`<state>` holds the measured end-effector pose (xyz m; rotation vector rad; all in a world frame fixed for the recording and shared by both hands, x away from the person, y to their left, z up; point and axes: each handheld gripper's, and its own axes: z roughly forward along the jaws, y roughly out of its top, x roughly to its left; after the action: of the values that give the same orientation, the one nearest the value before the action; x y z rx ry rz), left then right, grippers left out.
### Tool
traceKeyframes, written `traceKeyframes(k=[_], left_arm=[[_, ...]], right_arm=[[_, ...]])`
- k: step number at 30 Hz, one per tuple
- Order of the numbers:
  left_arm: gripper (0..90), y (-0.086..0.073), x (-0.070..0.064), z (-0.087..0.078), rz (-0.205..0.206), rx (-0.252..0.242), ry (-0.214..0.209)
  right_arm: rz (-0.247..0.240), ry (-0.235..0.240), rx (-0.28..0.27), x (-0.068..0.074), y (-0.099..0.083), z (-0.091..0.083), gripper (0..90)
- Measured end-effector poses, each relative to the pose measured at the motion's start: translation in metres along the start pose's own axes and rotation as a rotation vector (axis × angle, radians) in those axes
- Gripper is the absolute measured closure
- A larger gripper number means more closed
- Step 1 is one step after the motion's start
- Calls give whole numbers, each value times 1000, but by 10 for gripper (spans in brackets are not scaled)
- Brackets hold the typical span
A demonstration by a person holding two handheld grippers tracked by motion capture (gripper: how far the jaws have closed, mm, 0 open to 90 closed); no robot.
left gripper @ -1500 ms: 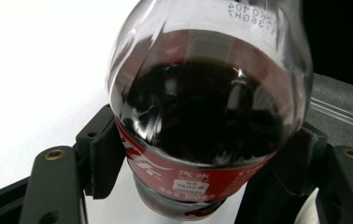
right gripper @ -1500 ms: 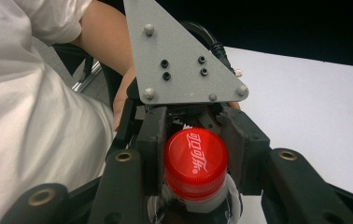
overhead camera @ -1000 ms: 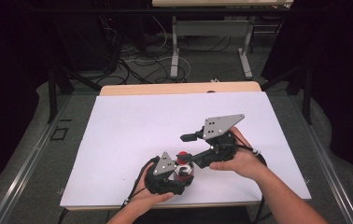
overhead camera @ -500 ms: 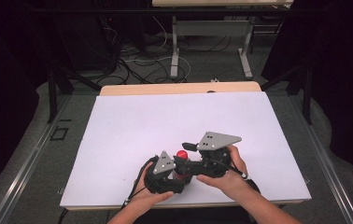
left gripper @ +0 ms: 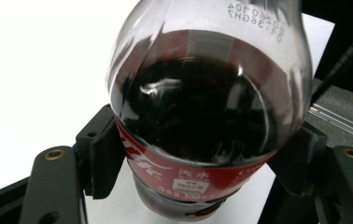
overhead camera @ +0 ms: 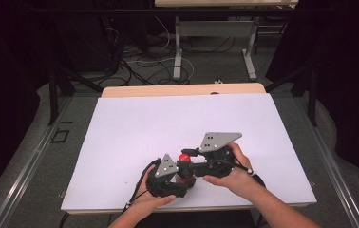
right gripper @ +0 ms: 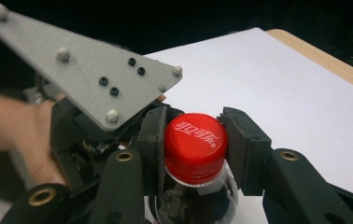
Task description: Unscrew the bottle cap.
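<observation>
My left hand-held gripper (left gripper: 202, 154) clamps the clear plastic cola bottle (left gripper: 207, 107), my right hand-held gripper (right gripper: 194, 144) pinching its red ribbed cap (right gripper: 195, 140).

Overhead light is washing the white table (overhead camera: 135, 133) bright while the surroundings are sinking into dark. Glare is streaking the bottle (left gripper: 207, 112) (close, slightly soft), and the hand (right gripper: 30, 135) behind the cap (right gripper: 195, 144) is blurring.
</observation>
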<state>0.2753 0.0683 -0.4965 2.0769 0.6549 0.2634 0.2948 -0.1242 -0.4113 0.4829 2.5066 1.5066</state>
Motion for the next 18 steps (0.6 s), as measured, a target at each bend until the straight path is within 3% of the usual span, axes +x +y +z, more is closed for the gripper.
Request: traceKeyframes(k=[6,9,10,11,12,15,18], left_arm=[[294,1,-2,-1,23,2,-18],[294,1,-3,0,29,-11,-22],[294,1,-4,0,34,-6,-30],[294,1,-4,-1,44,4,-47],[294,1,-5,0,47,8,-51],[294,0,-5,1,43,-3,-41],[293,0,-4,0,32,-4,-38]], right_arm=[[-149,254,50,-29,9,1,610],[-226,406,72,-43,13,4,610],[-226,406,72,-43,13,4,610],[-288,495,61,-51,14,7,609],[-304,527,58,-54,14,8,609],[-342,586,55,-59,15,12,607],[-337,564,59,-57,15,13,576]])
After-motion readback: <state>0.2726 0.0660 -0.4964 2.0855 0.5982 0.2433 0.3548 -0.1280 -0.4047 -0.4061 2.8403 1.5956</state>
